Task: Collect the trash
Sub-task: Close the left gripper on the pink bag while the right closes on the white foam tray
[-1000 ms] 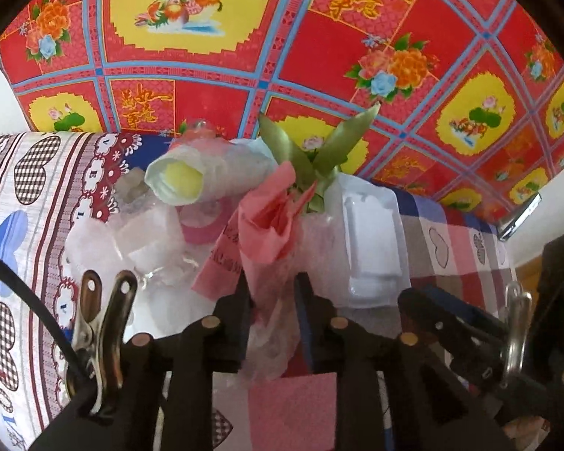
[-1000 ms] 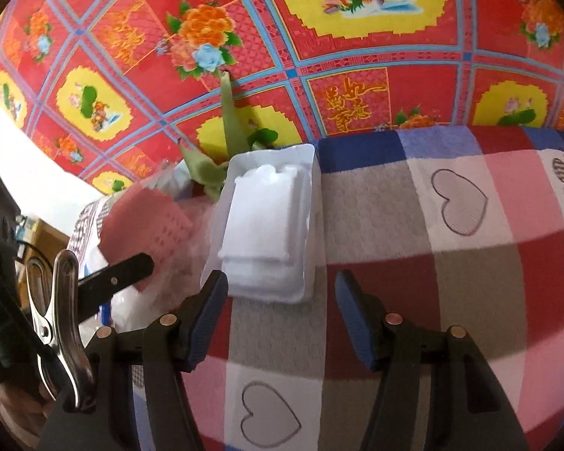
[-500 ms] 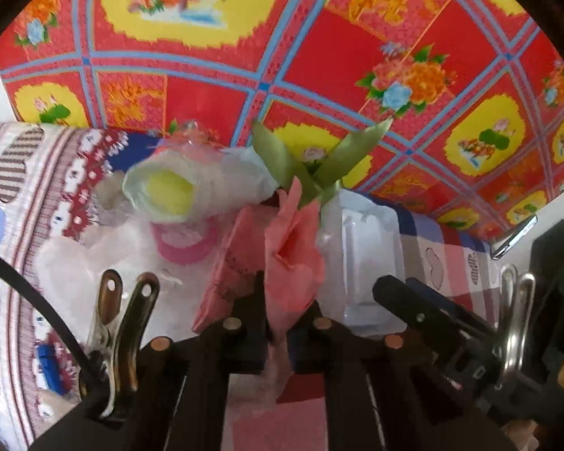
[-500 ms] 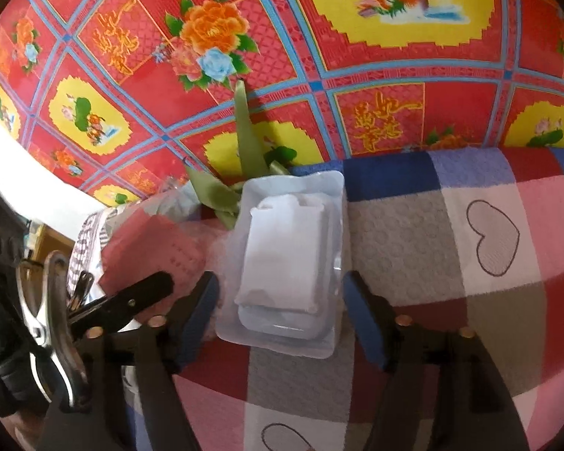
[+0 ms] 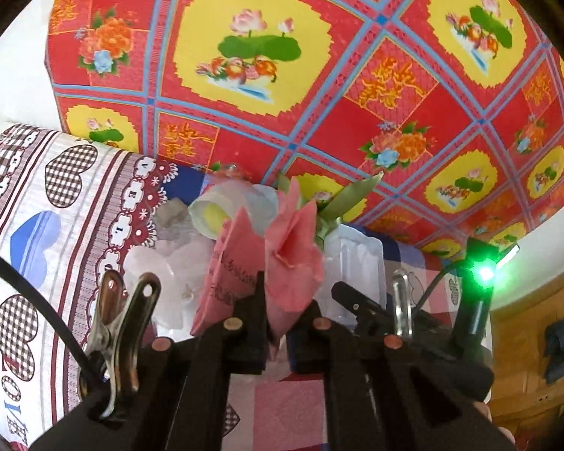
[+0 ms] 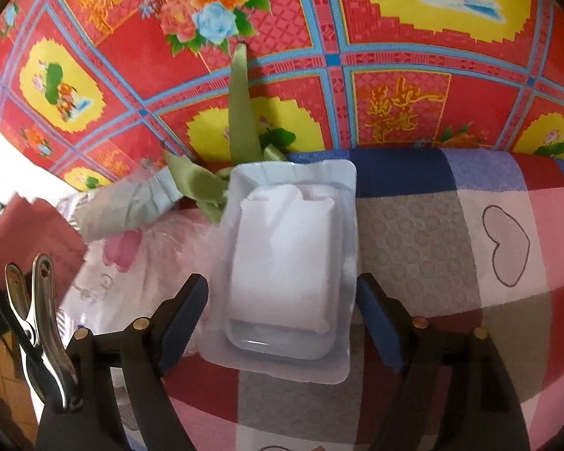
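Observation:
My left gripper (image 5: 278,312) is shut on a crumpled pink paper (image 5: 291,259), which it holds a little above the trash pile. The paper's reddish back (image 6: 30,233) shows at the left edge of the right wrist view. A clear plastic blister tray (image 6: 289,263) with a white pad inside lies on the checked bedcover (image 6: 451,263). My right gripper (image 6: 282,312) straddles the tray's near end. Its jaws are opening, one finger at each side edge of the tray, and neither squeezes it. One right finger (image 5: 357,300) also shows in the left wrist view.
The pile also holds a green ribbon (image 6: 240,120), a pale blue rolled cup (image 5: 222,214) with a yellow inside, and crinkled clear plastic (image 5: 169,267). A heart-patterned pillow (image 5: 56,225) lies to the left. Red floral cloth (image 5: 319,94) hangs behind the bed.
My left gripper closed on the pink paper and raised it off the pile. My right gripper slid forward until the tray stood between its fingers, and its jaws widened.

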`<state>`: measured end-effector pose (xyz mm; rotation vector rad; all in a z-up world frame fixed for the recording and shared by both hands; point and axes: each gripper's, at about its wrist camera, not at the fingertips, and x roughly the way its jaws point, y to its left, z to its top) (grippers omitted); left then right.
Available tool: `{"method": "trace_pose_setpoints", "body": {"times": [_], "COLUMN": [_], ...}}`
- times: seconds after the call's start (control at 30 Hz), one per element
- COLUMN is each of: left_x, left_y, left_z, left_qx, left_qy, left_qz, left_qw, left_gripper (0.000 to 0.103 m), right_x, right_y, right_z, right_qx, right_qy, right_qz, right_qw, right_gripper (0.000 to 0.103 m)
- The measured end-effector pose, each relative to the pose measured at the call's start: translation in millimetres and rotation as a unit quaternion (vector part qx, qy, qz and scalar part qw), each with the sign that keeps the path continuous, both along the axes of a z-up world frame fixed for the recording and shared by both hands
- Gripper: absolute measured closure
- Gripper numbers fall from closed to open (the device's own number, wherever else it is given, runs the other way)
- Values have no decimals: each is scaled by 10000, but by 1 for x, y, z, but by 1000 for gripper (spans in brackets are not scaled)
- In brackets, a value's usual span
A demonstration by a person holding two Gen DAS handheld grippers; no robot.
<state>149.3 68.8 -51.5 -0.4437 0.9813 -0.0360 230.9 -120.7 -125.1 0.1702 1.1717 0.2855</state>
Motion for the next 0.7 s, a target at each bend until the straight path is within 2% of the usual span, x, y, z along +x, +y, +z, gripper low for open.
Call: {"method": "trace_pose_setpoints", "body": {"times": [0.37, 0.5, 0.7], "left_x": [-7, -7, -9], "left_y": [8, 7, 4], "left_z": [0, -1, 0], "left_qx": [-13, -8, 36], "left_qy": [36, 48, 70], "left_qz": [81, 75, -3], "left_qw": [10000, 10000, 10000], "left_gripper": [96, 96, 96], "right_x": [-17, -15, -6], "right_y": [-40, -39, -21], "right_z": [2, 3, -2], "right_qx": [-166, -144, -397], "right_qy": [-82, -92, -233], "right_qz": [-110, -12, 315], "right_qw": [9998, 9999, 9984], "right_gripper": [22, 22, 22]}}
